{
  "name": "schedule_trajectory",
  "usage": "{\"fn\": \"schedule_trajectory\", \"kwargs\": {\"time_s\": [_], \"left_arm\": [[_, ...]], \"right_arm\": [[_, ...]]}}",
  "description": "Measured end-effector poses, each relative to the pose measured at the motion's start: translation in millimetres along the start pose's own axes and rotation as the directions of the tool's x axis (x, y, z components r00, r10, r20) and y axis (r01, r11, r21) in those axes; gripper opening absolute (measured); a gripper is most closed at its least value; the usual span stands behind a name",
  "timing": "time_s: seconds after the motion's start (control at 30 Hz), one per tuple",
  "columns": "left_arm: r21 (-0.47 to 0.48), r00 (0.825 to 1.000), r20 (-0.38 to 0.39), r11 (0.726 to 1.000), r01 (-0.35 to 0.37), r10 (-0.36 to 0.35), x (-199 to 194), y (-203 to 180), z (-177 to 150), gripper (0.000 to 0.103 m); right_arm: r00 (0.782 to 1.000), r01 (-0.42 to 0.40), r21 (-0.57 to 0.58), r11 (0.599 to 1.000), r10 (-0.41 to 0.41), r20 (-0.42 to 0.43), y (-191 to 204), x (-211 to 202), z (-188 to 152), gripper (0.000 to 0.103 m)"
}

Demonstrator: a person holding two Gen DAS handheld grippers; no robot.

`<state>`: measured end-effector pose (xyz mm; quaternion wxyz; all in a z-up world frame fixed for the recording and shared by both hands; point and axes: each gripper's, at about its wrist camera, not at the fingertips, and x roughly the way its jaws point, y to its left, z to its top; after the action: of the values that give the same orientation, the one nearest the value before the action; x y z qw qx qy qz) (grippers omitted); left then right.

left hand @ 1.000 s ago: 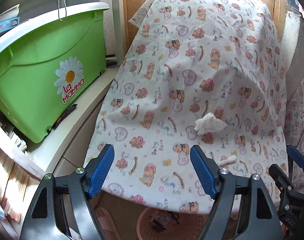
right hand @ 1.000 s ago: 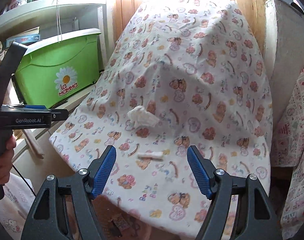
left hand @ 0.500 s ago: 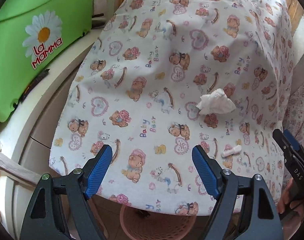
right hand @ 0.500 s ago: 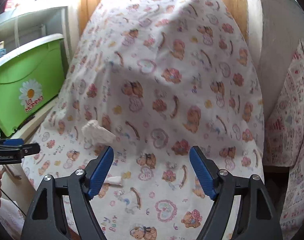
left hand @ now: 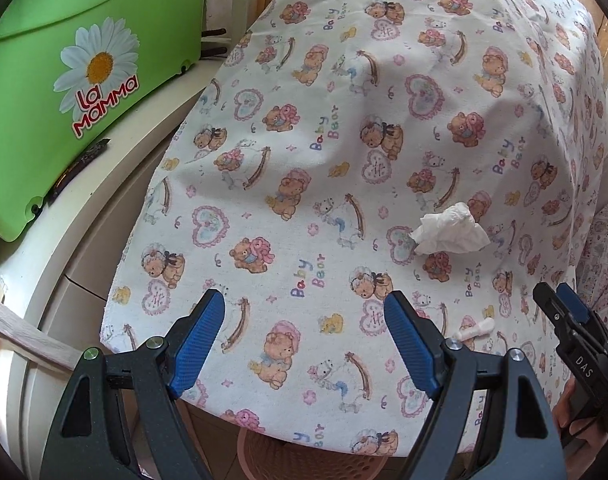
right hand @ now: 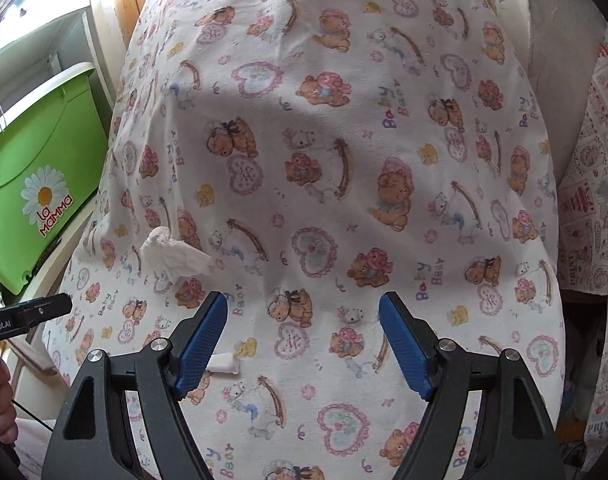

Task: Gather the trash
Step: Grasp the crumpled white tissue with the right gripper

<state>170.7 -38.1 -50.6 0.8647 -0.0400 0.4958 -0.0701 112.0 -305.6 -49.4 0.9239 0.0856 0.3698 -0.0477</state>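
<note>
Green plastic of the bin (left hand: 64, 92) is bounding the scene at far left, sitting on a cream shelf (left hand: 116, 168) that is running just beside the left hem of the teddy-bear cloth (left hand: 304, 152). Between shelf and cloth edge only a narrow gap is showing; the cloth's near hem is hanging over a pink woven basket (left hand: 304, 458) below. Most of the cloth surface is lying bare, leaving open room across its left and middle. The left gripper (left hand: 304, 344) is hovering above the near hem, pointing steeply down, its blue pads released and standing wide with nothing between them. Right of it, the crumpled tissue (left hand: 450, 230) is resting on the cloth, and the small white roll (left hand: 474, 330) is lying near the hem just beside the left gripper's right finger. The right gripper (right hand: 303, 344) is hovering further right, tilted down, jaws likewise spread and empty; its left finger is overlapping the roll in the right wrist view, contact undetermined.
</note>
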Motion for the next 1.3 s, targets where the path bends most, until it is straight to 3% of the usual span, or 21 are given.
{"fn": "schedule_trajectory", "kwargs": {"time_s": [0.37, 0.43, 0.5, 0.63, 0.73, 0.87, 1.07, 1.3], "left_arm": [[-0.063, 1.000, 0.006, 0.998, 0.008, -0.008, 1, 9, 9, 0.080], [-0.075, 1.000, 0.007, 0.997, 0.016, -0.016, 0, 11, 10, 0.080], [-0.081, 1.000, 0.009, 0.997, 0.015, -0.014, -1, 13, 11, 0.080], [-0.087, 1.000, 0.005, 0.996, 0.013, -0.013, 0, 17, 12, 0.080], [-0.090, 1.000, 0.002, 0.996, 0.012, -0.012, 1, 20, 13, 0.080], [-0.086, 1.000, 0.004, 0.996, 0.012, -0.011, 1, 21, 13, 0.080], [-0.059, 1.000, 0.001, 0.998, -0.005, 0.005, 1, 16, 8, 0.080], [0.044, 1.000, 0.005, 0.999, -0.023, 0.022, 6, -11, -1, 0.080]], "right_arm": [[0.996, -0.088, -0.085, 0.993, 0.086, -0.026, 46, 26, 11, 0.080], [0.991, -0.136, -0.098, 0.986, 0.135, -0.014, 54, 31, 18, 0.079], [0.991, -0.134, -0.129, 0.983, 0.136, 0.008, 63, 36, 24, 0.076], [0.992, -0.125, -0.145, 0.981, 0.124, -0.018, 75, 55, 30, 0.059], [0.991, -0.126, -0.133, 0.983, 0.120, -0.051, 80, 66, 30, 0.039], [0.983, -0.179, -0.121, 0.976, 0.172, -0.066, 84, 70, 28, 0.002], [0.976, -0.214, -0.108, 0.971, 0.218, 0.020, 83, 39, 27, 0.002], [0.980, -0.158, -0.081, 0.984, 0.166, 0.107, 52, -6, 31, 0.002]]}}
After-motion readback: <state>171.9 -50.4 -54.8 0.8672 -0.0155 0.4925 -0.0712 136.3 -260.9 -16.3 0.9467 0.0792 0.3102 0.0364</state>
